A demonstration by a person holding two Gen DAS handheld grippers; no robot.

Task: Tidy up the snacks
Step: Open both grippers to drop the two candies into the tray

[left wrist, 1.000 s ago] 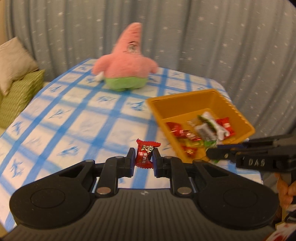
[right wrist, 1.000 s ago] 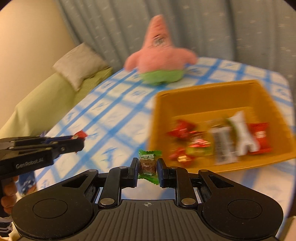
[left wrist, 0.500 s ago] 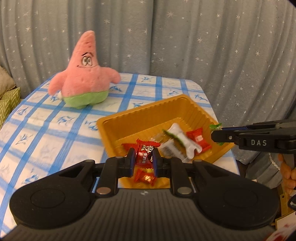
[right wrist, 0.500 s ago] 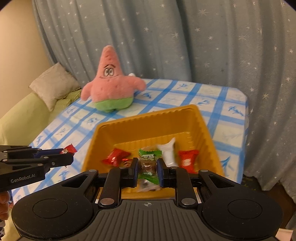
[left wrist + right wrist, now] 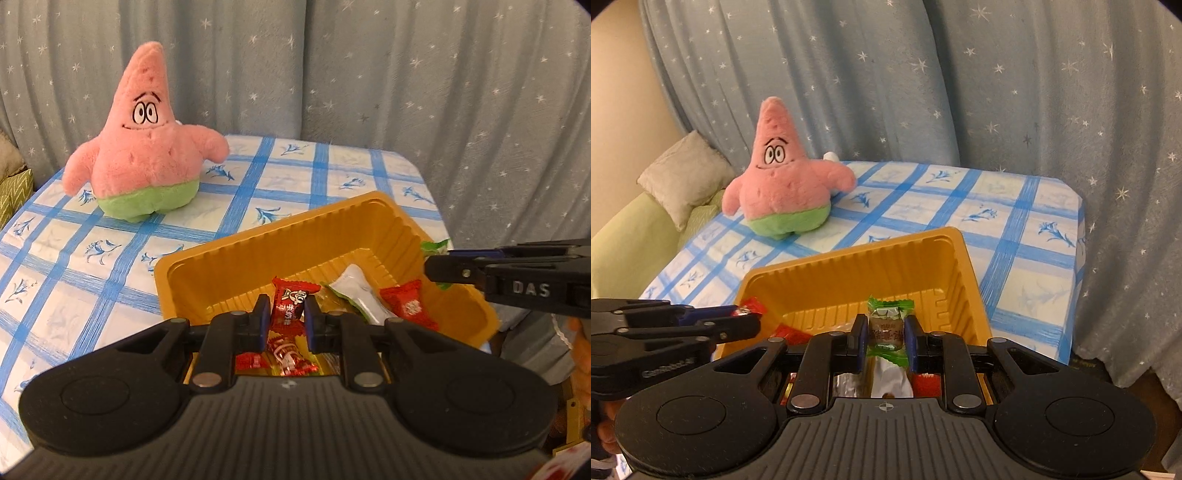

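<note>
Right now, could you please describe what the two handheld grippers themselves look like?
Both are matte black plastic. Each has a ribbed body, two round discs on wing-shaped sides, silver pivot screws on the linkage bars, and blue pads inside the fingertips. The left gripper shows "GenRobot.AI" lettering along its side in the right wrist view; the right gripper shows "DAS" in the left wrist view. No cables are visible.

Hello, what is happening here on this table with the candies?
A person holds a claw in each hand and sorts snacks into the yellow tray. The left claw grips a red candy, and the right claw grips a green candy. Both hang over the tray, which already holds several sweets. A pink plush toy stands behind.
</note>
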